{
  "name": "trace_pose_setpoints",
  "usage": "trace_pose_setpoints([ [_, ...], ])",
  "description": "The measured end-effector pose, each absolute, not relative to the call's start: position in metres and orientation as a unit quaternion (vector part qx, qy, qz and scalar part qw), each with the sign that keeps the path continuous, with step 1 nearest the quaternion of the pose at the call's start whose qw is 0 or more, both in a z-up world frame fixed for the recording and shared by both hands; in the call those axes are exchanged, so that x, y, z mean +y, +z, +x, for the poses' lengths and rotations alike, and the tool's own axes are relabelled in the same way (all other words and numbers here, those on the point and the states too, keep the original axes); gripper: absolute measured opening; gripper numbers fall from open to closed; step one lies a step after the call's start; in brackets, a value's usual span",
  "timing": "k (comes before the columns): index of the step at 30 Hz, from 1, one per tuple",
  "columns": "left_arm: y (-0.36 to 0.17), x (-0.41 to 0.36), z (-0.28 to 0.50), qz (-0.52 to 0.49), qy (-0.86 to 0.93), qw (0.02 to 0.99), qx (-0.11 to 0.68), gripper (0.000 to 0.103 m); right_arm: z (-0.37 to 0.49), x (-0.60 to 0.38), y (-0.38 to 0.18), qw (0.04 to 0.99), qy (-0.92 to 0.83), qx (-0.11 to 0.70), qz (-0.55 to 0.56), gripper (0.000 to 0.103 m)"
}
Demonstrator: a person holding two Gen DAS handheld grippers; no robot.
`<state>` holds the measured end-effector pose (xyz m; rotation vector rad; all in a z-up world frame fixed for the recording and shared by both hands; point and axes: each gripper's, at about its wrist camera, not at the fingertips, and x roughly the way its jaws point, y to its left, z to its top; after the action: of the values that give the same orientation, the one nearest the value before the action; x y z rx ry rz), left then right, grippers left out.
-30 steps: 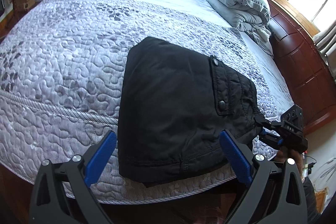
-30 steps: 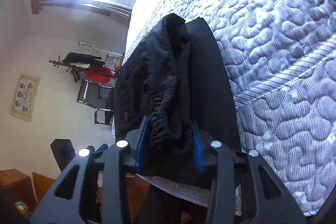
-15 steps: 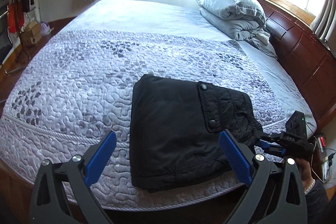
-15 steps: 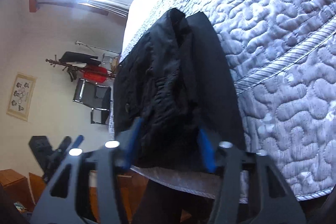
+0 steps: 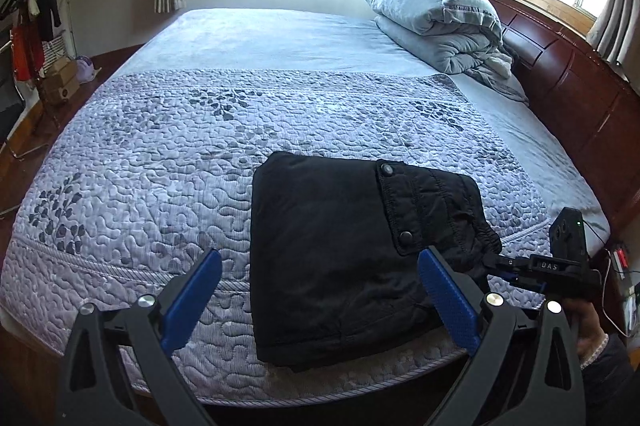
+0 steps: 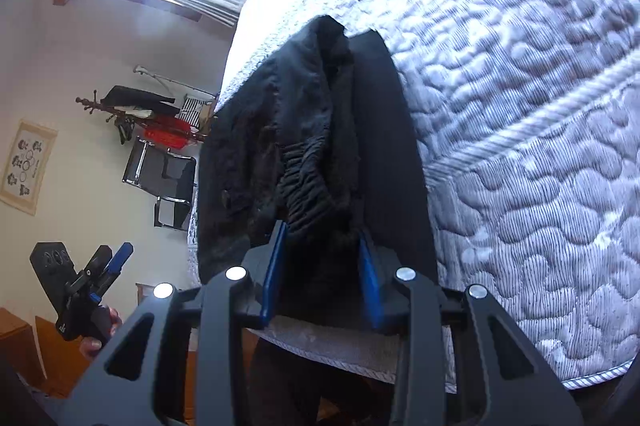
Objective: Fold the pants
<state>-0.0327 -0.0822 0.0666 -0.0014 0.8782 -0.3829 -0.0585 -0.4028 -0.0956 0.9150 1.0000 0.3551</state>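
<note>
The black pants (image 5: 344,250) lie folded into a compact stack near the front edge of the bed (image 5: 160,162), pocket flap with snaps on top. My left gripper (image 5: 320,290) is open and empty, held back above the bed's front edge. My right gripper (image 6: 320,262) is at the stack's right side, its blue pads around the gathered waistband (image 6: 308,166), pressing the fabric. It also shows in the left wrist view (image 5: 496,262) at the stack's right edge. The left gripper shows in the right wrist view (image 6: 116,258), off the bed.
A folded grey duvet (image 5: 436,14) lies at the head of the bed by the dark wooden headboard (image 5: 576,86). Boxes and hanging clothes (image 5: 32,38) stand at the far left. A chair and coat rack (image 6: 160,154) stand by the wall.
My left gripper has pulled back and tilted up from the pants, showing more of the room. My right gripper opened slightly, then closed again on the waistband.
</note>
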Motion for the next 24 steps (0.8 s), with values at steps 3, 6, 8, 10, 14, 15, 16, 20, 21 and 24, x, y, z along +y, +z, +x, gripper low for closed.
trace_pose_setpoints([
  [3, 0.061, -0.082, -0.031, -0.005, -0.188, 0.884, 0.428, 0.099, -0.060, -0.405, -0.105, 0.759, 0.161, 0.458, 0.434, 0.033],
  [6, 0.048, -0.077, -0.023, -0.002, -0.193, 0.880, 0.434, 0.099, -0.061, -0.405, -0.109, 0.758, 0.160, 0.459, 0.434, 0.033],
  [8, 0.038, -0.071, -0.016, -0.012, -0.191, 0.874, 0.447, 0.099, -0.061, -0.405, -0.109, 0.759, 0.162, 0.460, 0.432, 0.034],
  [10, 0.024, -0.059, -0.007, -0.034, -0.190, 0.864, 0.465, 0.099, -0.061, -0.405, -0.107, 0.760, 0.163, 0.462, 0.427, 0.034],
  [14, -0.002, -0.032, 0.008, -0.108, -0.208, 0.832, 0.503, 0.099, -0.057, -0.403, -0.098, 0.761, 0.165, 0.465, 0.422, 0.047],
  [15, -0.010, -0.024, 0.013, -0.130, -0.220, 0.819, 0.514, 0.099, -0.057, -0.405, -0.095, 0.759, 0.169, 0.464, 0.425, 0.057],
  [16, -0.015, -0.019, 0.015, -0.144, -0.231, 0.810, 0.519, 0.099, -0.058, -0.408, -0.091, 0.759, 0.170, 0.459, 0.429, 0.064],
  [20, -0.036, 0.001, 0.030, -0.199, -0.274, 0.768, 0.544, 0.099, -0.061, -0.425, -0.076, 0.766, 0.176, 0.436, 0.439, 0.076],
  [21, -0.041, 0.005, 0.034, -0.216, -0.287, 0.754, 0.550, 0.099, -0.062, -0.430, -0.072, 0.768, 0.175, 0.432, 0.439, 0.078],
  [24, -0.058, 0.010, 0.046, -0.257, -0.317, 0.709, 0.575, 0.099, -0.061, -0.443, -0.064, 0.771, 0.179, 0.426, 0.439, 0.081],
])
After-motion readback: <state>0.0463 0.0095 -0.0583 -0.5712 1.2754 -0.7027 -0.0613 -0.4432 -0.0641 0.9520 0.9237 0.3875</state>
